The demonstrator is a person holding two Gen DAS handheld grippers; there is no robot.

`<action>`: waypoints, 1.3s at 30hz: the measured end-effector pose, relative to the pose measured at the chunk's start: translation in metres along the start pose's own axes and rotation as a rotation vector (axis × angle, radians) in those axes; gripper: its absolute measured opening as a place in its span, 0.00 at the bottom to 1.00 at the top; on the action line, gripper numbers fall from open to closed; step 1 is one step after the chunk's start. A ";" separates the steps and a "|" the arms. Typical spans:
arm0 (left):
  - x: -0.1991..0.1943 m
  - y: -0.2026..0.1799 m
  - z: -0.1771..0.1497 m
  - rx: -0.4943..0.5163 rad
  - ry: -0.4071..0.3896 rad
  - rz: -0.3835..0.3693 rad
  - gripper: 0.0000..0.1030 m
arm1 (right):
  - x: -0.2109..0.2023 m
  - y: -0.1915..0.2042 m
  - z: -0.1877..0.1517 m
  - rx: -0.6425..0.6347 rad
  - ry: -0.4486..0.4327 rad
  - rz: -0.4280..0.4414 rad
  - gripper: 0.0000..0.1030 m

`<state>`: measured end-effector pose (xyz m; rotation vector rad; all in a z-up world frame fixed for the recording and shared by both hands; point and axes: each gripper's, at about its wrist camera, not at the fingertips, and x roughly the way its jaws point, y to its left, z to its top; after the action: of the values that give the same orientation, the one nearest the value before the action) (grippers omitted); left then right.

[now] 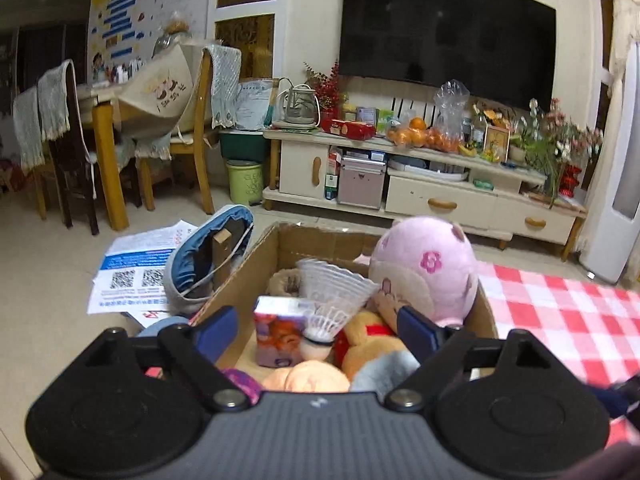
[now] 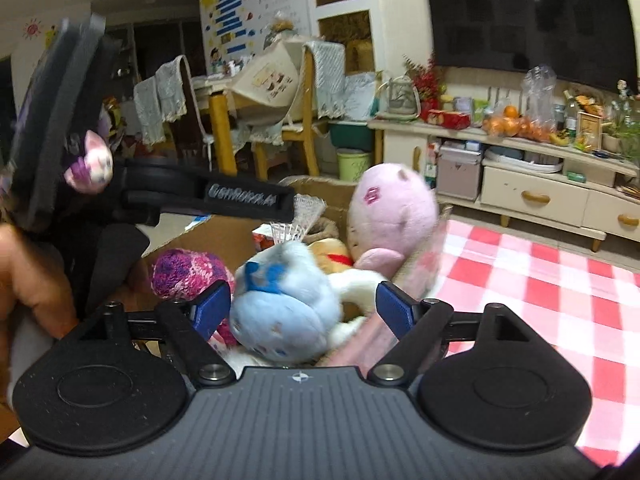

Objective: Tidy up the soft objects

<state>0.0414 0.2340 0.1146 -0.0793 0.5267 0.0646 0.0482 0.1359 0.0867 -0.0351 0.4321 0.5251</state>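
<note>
Two wrist views over an open cardboard box (image 1: pixel 256 258) filled with soft objects.

Left wrist view: the left gripper (image 1: pixel 320 326) hangs over the near end of the box with its blue-padded fingers (image 1: pixel 216 326) spread wide apart; nothing is pressed between them. In the gap ahead of the fingers stands a white shuttlecock (image 1: pixel 334 300), cork end toward the camera, beside a small purple-and-orange tissue pack (image 1: pixel 278 330) to its left. Past the right finger sits a pink plush (image 1: pixel 424 270) with flower marks, leaning on the box's far right rim. Below the gap lie a yellow bear plush with red collar (image 1: pixel 368 344), a peach-coloured soft item (image 1: pixel 306 376) and a grey-blue plush (image 1: pixel 380 374). Left of the gripper, outside the box, a blue slipper (image 1: pixel 208 256) rests on printed leaflets (image 1: pixel 136 268) on the floor. Right of the box runs a red-and-white checked cloth (image 1: pixel 560 312).

Right wrist view: the right gripper (image 2: pixel 305 306) also stands with its fingers (image 2: pixel 394 308) wide apart. A light-blue plush (image 2: pixel 280 304), blurred, lies between them; whether either pad touches it cannot be told. To the left of the left finger is a purple-pink knitted ball (image 2: pixel 186 270). Beyond the gap appear the pink plush (image 2: pixel 394 208) and the shuttlecock (image 2: pixel 304 216). The left gripper (image 2: pixel 240 198) crosses the upper left of this view, held by a hand (image 2: pixel 24 280).
</note>
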 end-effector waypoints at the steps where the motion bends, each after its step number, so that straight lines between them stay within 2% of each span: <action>1: -0.001 -0.002 -0.001 0.013 -0.002 0.008 0.84 | -0.005 -0.002 0.000 0.009 -0.006 -0.006 0.97; 7: -0.005 -0.014 -0.022 0.072 0.002 0.024 0.84 | -0.033 -0.020 -0.010 0.078 -0.033 -0.048 0.98; 13: -0.007 -0.016 -0.035 -0.025 -0.072 0.048 0.83 | -0.047 -0.035 -0.022 0.121 -0.035 -0.101 0.98; 16: -0.011 -0.031 -0.037 -0.001 -0.102 0.070 0.83 | -0.053 -0.040 -0.028 0.137 -0.040 -0.125 0.98; 23: -0.025 -0.074 -0.048 0.063 -0.151 0.047 0.75 | -0.071 -0.056 -0.034 0.202 -0.063 -0.183 0.98; 30: -0.041 -0.090 -0.059 0.041 -0.150 0.025 0.75 | -0.086 -0.062 -0.045 0.237 -0.070 -0.253 0.98; 32: -0.044 -0.094 -0.060 0.037 -0.155 0.020 0.80 | -0.087 -0.062 -0.046 0.249 -0.070 -0.274 0.98; 34: -0.046 -0.098 -0.060 0.045 -0.163 0.018 0.92 | -0.090 -0.062 -0.049 0.262 -0.070 -0.296 0.99; 36: -0.051 -0.098 -0.059 0.042 -0.172 0.011 1.00 | -0.094 -0.061 -0.053 0.280 -0.067 -0.317 0.99; 39: -0.068 -0.101 -0.057 0.079 -0.206 0.004 0.99 | -0.098 -0.056 -0.059 0.314 -0.053 -0.334 1.00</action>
<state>-0.0369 0.1255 0.1059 0.0060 0.3230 0.0549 -0.0236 0.0318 0.0689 0.2049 0.4419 0.1253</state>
